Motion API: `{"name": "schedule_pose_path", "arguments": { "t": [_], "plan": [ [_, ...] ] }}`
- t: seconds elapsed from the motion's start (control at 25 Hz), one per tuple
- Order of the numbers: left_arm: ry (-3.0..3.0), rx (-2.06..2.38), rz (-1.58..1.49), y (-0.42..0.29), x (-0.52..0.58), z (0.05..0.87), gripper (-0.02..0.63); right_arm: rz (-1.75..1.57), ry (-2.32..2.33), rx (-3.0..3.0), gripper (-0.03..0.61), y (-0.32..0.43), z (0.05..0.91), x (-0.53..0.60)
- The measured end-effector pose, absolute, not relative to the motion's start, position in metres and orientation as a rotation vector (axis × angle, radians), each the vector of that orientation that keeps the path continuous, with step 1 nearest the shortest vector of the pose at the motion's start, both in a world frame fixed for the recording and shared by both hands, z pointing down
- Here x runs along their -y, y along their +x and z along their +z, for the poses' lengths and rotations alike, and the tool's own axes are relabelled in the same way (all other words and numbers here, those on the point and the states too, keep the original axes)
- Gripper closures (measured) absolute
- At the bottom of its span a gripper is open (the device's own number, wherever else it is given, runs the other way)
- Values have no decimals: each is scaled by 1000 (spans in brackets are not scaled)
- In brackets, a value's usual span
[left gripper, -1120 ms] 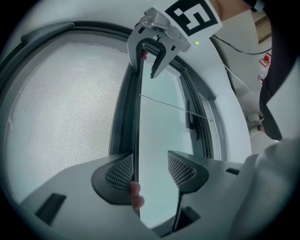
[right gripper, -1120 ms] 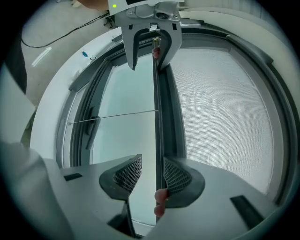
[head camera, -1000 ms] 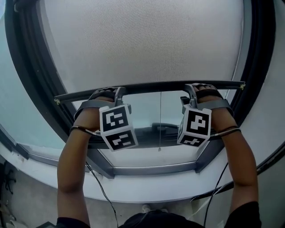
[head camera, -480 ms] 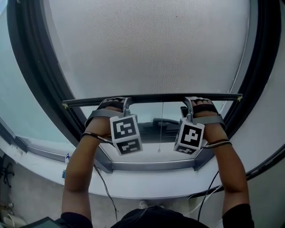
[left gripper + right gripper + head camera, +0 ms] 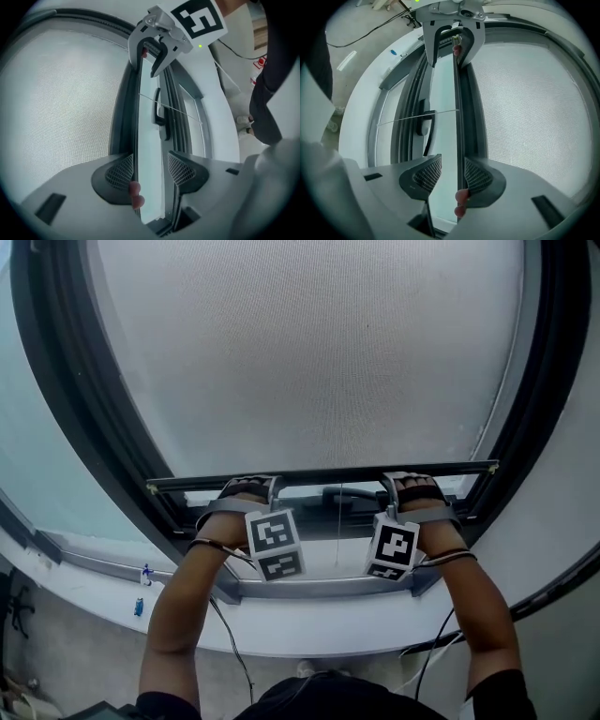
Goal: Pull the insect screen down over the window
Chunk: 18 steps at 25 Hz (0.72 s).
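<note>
**Window almost covered, bar nearing the lower rail**

Grey mesh of the insect screen [image 5: 309, 352] fills nearly all of the dark window frame [image 5: 66, 399]. Its bottom bar [image 5: 323, 474] hangs a little above the lower rail [image 5: 319, 587], with only a narrow band of bare glass left between them.

I have the left tongs [image 5: 249, 484] and the right tongs [image 5: 409, 480] on that bar, well apart. That way it should come down level rather than cocking in its side tracks. Both sets stand apart, not clamped. The bar runs between the jaws and lies against one pad of each, which I judge is enough to drag it downward.

Against a second ago, the bar and both tongs sit clearly lower, and the band of glass beneath has shrunk. A thin pull cord [image 5: 338, 521] hangs unused between the two tongs.
</note>
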<state>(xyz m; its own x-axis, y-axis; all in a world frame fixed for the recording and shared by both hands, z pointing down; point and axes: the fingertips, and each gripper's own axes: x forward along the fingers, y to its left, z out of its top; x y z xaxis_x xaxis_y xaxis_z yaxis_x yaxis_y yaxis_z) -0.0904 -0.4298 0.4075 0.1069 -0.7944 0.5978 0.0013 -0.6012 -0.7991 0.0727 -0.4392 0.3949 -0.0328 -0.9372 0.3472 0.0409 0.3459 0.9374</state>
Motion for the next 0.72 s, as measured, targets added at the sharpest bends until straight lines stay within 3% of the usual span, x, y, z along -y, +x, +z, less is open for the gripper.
{"name": "schedule_pose_path", "arguments": {
  "t": [0.72],
  "plan": [
    [-1810,-663,-1662,-91,417,521,382,-825,687,1378,442,81,508,423]
  ]
}}
